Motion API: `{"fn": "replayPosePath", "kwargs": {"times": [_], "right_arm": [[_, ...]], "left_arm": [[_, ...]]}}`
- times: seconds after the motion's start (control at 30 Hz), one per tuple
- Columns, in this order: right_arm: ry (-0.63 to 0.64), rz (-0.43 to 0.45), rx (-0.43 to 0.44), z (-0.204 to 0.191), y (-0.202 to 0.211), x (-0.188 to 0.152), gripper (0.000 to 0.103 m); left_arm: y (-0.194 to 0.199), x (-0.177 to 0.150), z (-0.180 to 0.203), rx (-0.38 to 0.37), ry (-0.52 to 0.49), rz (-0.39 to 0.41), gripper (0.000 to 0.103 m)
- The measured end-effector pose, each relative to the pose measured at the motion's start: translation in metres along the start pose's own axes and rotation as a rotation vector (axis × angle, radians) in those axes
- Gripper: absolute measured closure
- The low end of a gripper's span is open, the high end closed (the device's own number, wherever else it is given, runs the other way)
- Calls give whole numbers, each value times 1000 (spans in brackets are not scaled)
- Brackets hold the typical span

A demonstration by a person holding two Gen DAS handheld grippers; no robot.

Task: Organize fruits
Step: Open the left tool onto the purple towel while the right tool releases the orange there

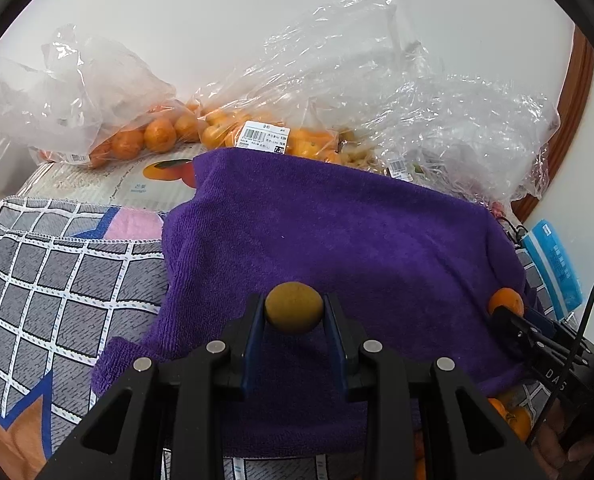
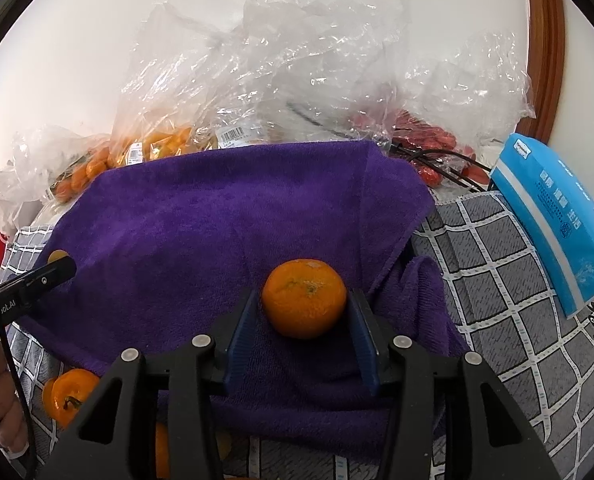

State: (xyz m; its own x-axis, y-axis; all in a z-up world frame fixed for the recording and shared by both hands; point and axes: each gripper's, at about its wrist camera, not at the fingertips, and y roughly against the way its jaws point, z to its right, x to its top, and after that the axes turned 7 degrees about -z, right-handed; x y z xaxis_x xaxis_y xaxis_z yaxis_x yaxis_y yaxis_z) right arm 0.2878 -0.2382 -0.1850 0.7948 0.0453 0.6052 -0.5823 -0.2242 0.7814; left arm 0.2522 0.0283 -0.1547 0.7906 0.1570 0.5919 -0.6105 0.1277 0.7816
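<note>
The left tool (image 1: pixel 294 308) is squeezed tight on a small yellow-green fruit (image 1: pixel 294 307), which sits between its two blue pads over the purple towel (image 1: pixel 337 232). The right tool (image 2: pixel 303 308) has an orange (image 2: pixel 304 298) between its pads. The orange rests on the purple towel, and the right pad shows a thin gap beside it, so the tool is a little open and not squeezing. In the left wrist view, the right tool and the orange show at 3 o'clock, at the towel's edge. At 12 o'clock, past the towel, lie clear plastic bags (image 1: pixel 377 80) with many more oranges (image 1: pixel 159 134) inside, and one has a white price sticker (image 1: pixel 262 137). In the right wrist view, a blue packet (image 2: pixel 553 220) lies at 2 o'clock on the grey checked cloth (image 2: pixel 517 340). Two loose oranges (image 2: pixel 67 398) sit at 8 o'clock, near a hand (image 2: pixel 1 408).
</note>
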Motion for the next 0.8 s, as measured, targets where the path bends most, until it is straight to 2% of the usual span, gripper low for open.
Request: {"fn": "replayPosePath", "kwargs": {"times": [0.4,0.53,0.8], "right_arm": [[-3,23,-5,-2,5,-2,54],[-10,45,-11,-3,11,-2,54],[-4,75,-47,-8,31,2,54]], "left_arm": [[6,3,-4,-45,34,12,70],[10,3,-3,-53,35,26,64],[18,3,1,-66,21,48,64]]}}
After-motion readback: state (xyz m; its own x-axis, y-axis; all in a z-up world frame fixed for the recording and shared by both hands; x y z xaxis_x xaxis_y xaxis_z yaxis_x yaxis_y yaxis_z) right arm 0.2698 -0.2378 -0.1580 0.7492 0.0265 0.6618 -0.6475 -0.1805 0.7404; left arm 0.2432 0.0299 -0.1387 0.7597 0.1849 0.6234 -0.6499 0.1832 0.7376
